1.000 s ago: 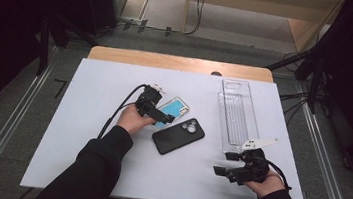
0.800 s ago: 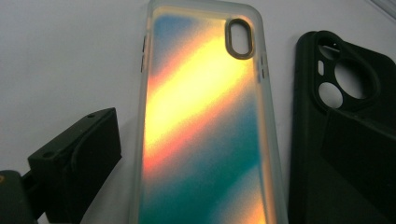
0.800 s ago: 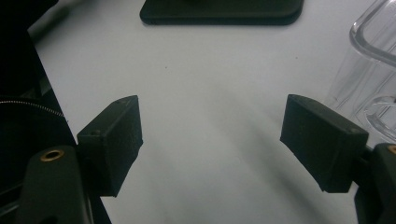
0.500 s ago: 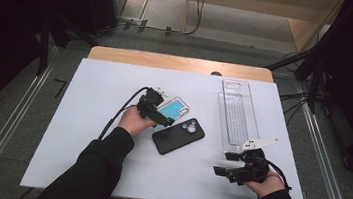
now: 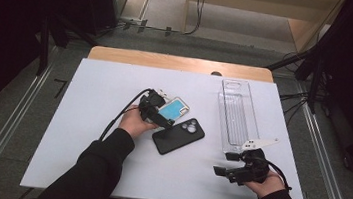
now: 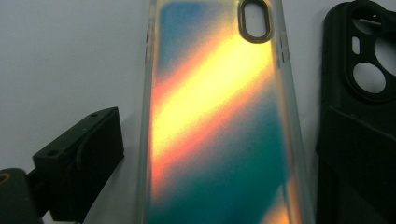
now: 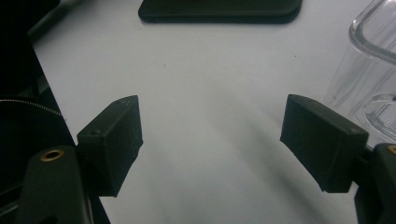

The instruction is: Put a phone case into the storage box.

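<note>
- The left gripper [image 5: 159,113] is seen in the high view near the middle of the white table [image 5: 86,119], held low over the near end of the iridescent phone case [image 5: 173,110].
- In the left gripper view the iridescent phone case [image 6: 219,121] lies flat on the table between the jaws; one jaw is seen at the lower left, apart from the case's edge, so the jaws are spread and nothing is pinched.
- The case is shown with its camera cut-out at the far end — teal at the ends, with a yellow and orange band across the middle.
- The black phone case [image 5: 179,135] lies just beside the iridescent one, on its right in the high view, camera holes up; whether the two touch cannot be told.
- The right gripper [image 5: 229,170] is held at the near right part of the table, well apart from both cases.
- In the right gripper view its jaws stand wide apart over bare table, with nothing between them.
- A clear plastic tray [image 5: 237,114] stands lengthwise on the right side of the table, just beyond the right gripper; its corner [image 7: 373,56] is seen at the right edge of the right gripper view.
</note>
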Demonstrator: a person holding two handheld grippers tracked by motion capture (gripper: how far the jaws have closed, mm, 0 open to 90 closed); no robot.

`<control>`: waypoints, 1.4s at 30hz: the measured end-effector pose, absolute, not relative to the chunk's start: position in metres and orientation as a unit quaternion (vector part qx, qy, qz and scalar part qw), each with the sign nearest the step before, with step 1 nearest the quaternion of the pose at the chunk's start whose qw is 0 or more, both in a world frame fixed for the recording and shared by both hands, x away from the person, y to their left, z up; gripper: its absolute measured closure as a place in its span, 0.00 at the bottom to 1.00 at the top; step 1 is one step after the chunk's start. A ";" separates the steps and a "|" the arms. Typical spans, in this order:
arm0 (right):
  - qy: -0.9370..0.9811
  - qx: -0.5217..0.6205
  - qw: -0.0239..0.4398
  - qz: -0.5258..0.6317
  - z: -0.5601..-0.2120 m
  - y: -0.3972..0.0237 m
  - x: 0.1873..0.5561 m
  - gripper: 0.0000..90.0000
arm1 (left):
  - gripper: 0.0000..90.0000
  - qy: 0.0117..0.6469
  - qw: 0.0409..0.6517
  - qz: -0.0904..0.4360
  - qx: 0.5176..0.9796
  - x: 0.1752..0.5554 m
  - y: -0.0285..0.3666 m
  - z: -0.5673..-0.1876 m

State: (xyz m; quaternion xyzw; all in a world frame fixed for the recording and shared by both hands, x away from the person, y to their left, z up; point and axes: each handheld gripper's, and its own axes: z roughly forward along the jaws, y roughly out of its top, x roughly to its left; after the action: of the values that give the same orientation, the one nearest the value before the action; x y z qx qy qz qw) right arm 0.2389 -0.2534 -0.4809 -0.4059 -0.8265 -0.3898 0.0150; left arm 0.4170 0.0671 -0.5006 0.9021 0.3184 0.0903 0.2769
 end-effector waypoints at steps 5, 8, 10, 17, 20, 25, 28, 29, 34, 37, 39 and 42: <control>-0.827 -0.406 0.015 -0.390 -0.481 -0.253 0.239 0.21 | 0.07 0.309 0.269 0.109 0.906 0.414 0.065 -0.502; -0.827 -0.406 0.015 -0.389 -0.481 -0.253 0.239 0.21 | 0.07 0.309 0.269 0.110 0.906 0.414 0.065 -0.502; -0.826 -0.406 0.016 -0.389 -0.481 -0.253 0.239 0.21 | 0.07 0.309 0.269 0.111 0.906 0.414 0.065 -0.502; -0.827 -0.406 0.016 -0.390 -0.481 -0.253 0.239 0.21 | 0.16 0.296 0.276 0.110 0.908 0.410 0.066 -0.500; -0.827 -0.406 0.017 -0.389 -0.481 -0.253 0.239 0.21 | 0.18 0.296 0.280 0.109 0.907 0.410 0.067 -0.500; -0.827 -0.407 0.019 -0.388 -0.481 -0.253 0.239 0.21 | 0.19 0.298 0.282 0.107 0.905 0.410 0.068 -0.500; -0.827 -0.407 0.019 -0.389 -0.481 -0.253 0.239 0.21 | 0.19 0.300 0.281 0.106 0.905 0.410 0.067 -0.500; -0.827 -0.406 0.019 -0.389 -0.481 -0.253 0.239 0.21 | 0.19 0.300 0.281 0.105 0.905 0.410 0.067 -0.499; -0.826 -0.406 0.020 -0.389 -0.481 -0.253 0.239 0.21 | 0.19 0.307 0.285 0.098 0.903 0.411 0.069 -0.499; -0.826 -0.407 0.020 -0.390 -0.481 -0.254 0.239 0.21 | 0.19 0.313 0.289 0.088 0.900 0.413 0.070 -0.497; -0.826 -0.406 0.020 -0.390 -0.481 -0.254 0.239 0.21 | 0.19 0.315 0.290 0.085 0.900 0.413 0.072 -0.496; -0.826 -0.407 0.021 -0.390 -0.481 -0.254 0.239 0.21 | 0.19 0.318 0.300 0.080 0.896 0.414 0.075 -0.491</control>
State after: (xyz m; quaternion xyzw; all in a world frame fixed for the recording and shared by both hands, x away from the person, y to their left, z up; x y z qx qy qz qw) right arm 0.2389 -0.2535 -0.4808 -0.4066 -0.8258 -0.3902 0.0208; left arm 0.4141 0.0745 -0.4911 0.8958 0.3182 0.0800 0.2998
